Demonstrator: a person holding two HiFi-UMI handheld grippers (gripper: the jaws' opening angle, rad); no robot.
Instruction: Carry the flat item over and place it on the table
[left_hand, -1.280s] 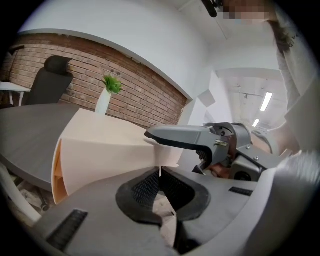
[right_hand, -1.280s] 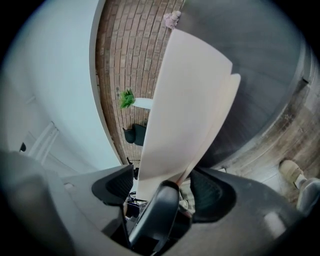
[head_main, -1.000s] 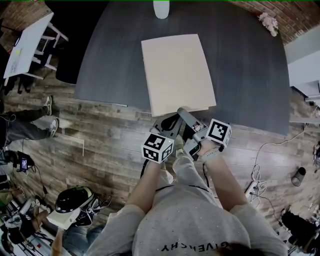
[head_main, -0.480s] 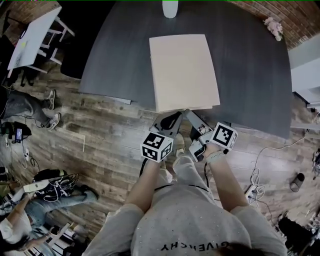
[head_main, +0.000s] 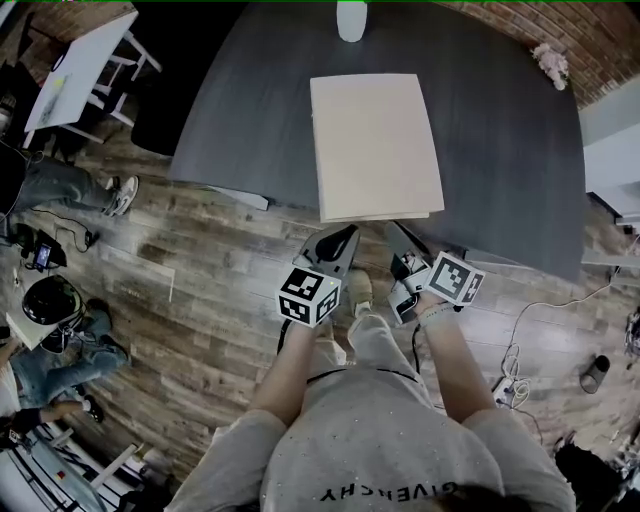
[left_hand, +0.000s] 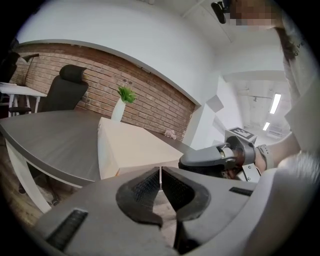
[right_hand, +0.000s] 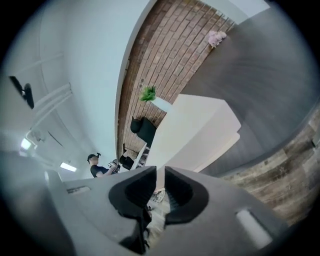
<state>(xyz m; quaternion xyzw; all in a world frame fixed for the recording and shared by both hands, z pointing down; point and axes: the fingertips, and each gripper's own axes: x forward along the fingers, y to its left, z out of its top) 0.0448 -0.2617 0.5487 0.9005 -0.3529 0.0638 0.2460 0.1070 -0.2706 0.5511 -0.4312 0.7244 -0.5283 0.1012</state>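
Note:
The flat item, a pale beige board (head_main: 375, 145), lies flat on the dark grey table (head_main: 500, 150), and its near end juts a little past the table's edge. Both grippers hang over the wooden floor just short of that end, touching nothing. My left gripper (head_main: 343, 234) is shut, its jaws nearly touching, with the board (left_hand: 135, 147) ahead of it. My right gripper (head_main: 394, 231) is closing; only a narrow slit is left, with nothing in it. The board (right_hand: 195, 125) shows beyond it. My right gripper (left_hand: 210, 157) also appears in the left gripper view.
A white vase with a green plant (head_main: 351, 18) stands at the table's far edge, a small pink thing (head_main: 553, 62) at its far right. A white desk (head_main: 80, 65) and people (head_main: 60, 190) are at the left. Cables (head_main: 510, 360) lie on the floor at the right.
Both grippers have drawn back from the board's near end, which stays on the table. The right gripper's jaws have narrowed from wide to a slit.

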